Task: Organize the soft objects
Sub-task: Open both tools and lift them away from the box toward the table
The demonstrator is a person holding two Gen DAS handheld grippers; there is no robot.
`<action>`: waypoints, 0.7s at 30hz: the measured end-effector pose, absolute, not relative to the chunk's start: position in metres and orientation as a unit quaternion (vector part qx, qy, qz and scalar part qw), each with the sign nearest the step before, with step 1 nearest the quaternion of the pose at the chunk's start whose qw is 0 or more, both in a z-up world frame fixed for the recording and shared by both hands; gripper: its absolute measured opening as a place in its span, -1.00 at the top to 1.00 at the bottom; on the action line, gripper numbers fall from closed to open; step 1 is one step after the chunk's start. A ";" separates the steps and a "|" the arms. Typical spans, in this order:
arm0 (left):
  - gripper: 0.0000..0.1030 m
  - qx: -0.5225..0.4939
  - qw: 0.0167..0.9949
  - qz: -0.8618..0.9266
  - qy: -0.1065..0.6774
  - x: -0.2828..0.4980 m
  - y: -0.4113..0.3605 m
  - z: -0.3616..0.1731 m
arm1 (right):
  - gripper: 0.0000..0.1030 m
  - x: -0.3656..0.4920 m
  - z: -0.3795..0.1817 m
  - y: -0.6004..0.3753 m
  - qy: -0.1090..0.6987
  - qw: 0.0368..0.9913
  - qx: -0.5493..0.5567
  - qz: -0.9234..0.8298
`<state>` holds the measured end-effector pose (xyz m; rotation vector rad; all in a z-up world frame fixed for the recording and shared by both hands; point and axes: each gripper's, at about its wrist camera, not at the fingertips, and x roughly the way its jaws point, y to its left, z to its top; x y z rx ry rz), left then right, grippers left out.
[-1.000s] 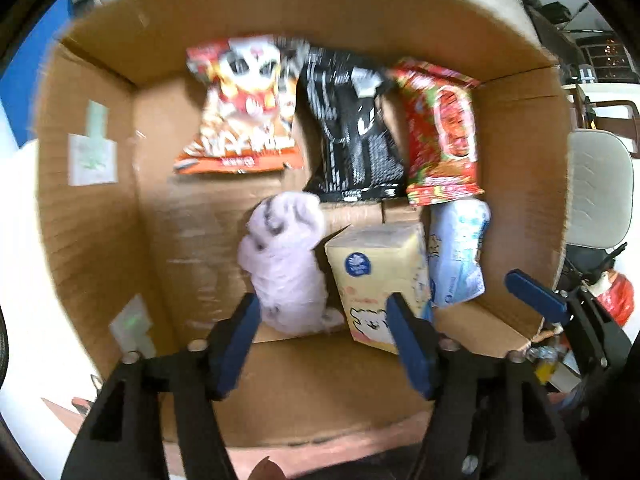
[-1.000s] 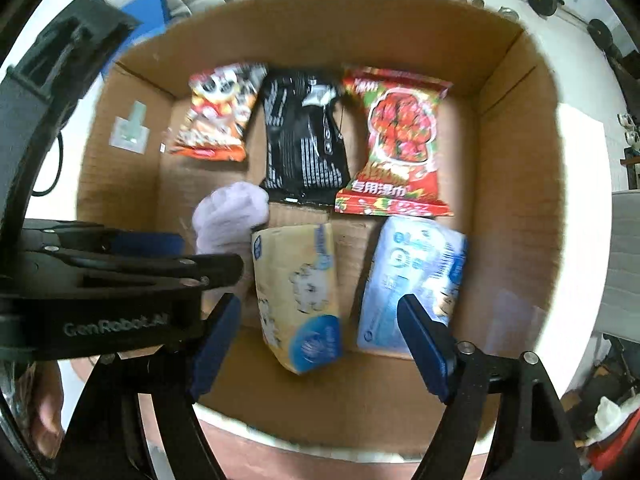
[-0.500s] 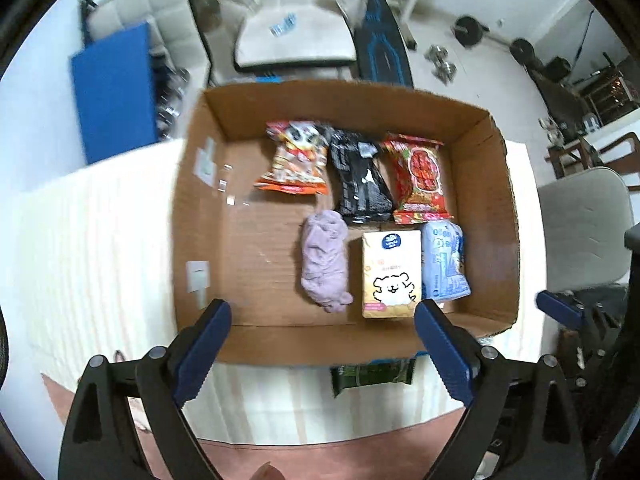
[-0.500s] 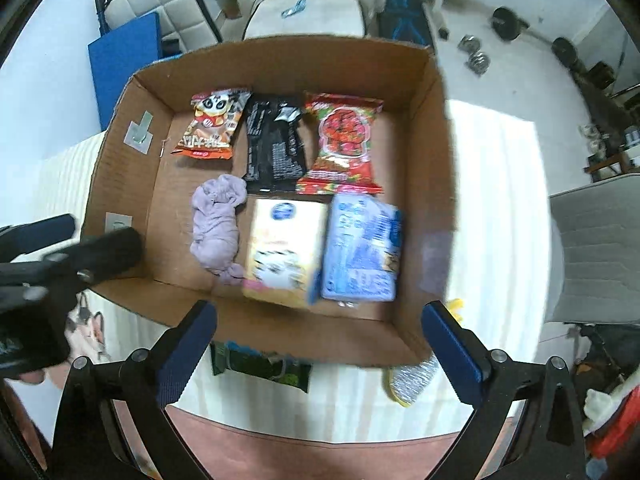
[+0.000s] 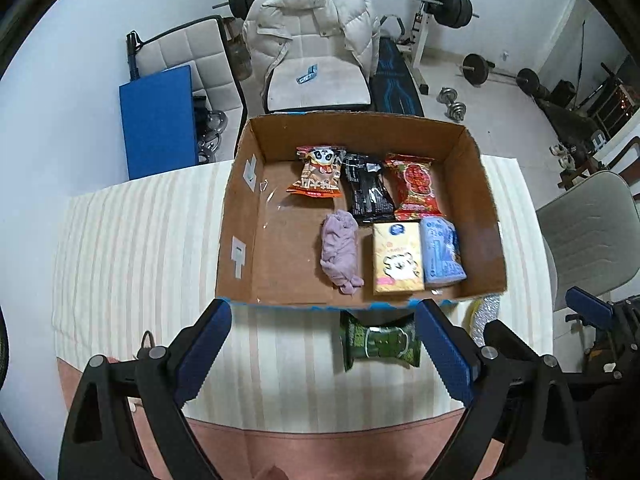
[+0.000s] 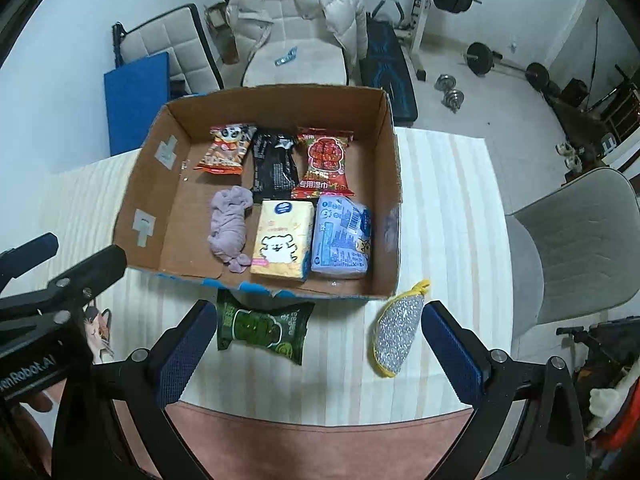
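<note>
A cardboard box [image 5: 236, 220] [image 6: 394, 208] on the striped table holds three snack packs at the back, a purple cloth [image 5: 339, 250] [image 6: 230, 226], a yellow tissue pack [image 5: 397, 258] [image 6: 282, 240] and a blue tissue pack [image 5: 442, 254] [image 6: 340, 236]. A green packet [image 5: 380, 342] [image 6: 262, 330] lies on the table in front of the box. A silver and yellow sponge [image 6: 396, 330] lies to its right. My left gripper [image 5: 324, 354] and right gripper [image 6: 316, 354] are both open, empty, above the table's near edge.
A grey chair [image 6: 568, 248] stands right of the table. Behind the table are a chair with a white jacket [image 5: 308, 28], a blue pad [image 5: 160, 120] and weights on the floor. A cat picture [image 6: 98, 332] lies at the left edge.
Both grippers have pulled back and up out of the box. The purple cloth and yellow tissue pack now lie released in the box, and the green packet and sponge have come into view.
</note>
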<state>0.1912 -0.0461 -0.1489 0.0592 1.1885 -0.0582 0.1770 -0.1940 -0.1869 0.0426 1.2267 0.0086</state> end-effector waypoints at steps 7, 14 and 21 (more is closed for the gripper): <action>-0.82 0.010 0.837 -0.020 0.547 0.172 -0.047 -0.132 | -1.00 0.149 -0.164 -0.201 0.557 0.830 0.035 0.019; -0.82 -0.114 0.761 -0.042 0.638 0.170 -0.041 -0.199 | -1.00 0.125 -0.192 -0.267 0.575 0.812 0.100 -0.020; -0.82 -0.190 0.690 -0.012 0.698 0.178 -0.064 -0.302 | -1.00 0.113 -0.282 -0.324 0.636 0.753 0.161 -0.052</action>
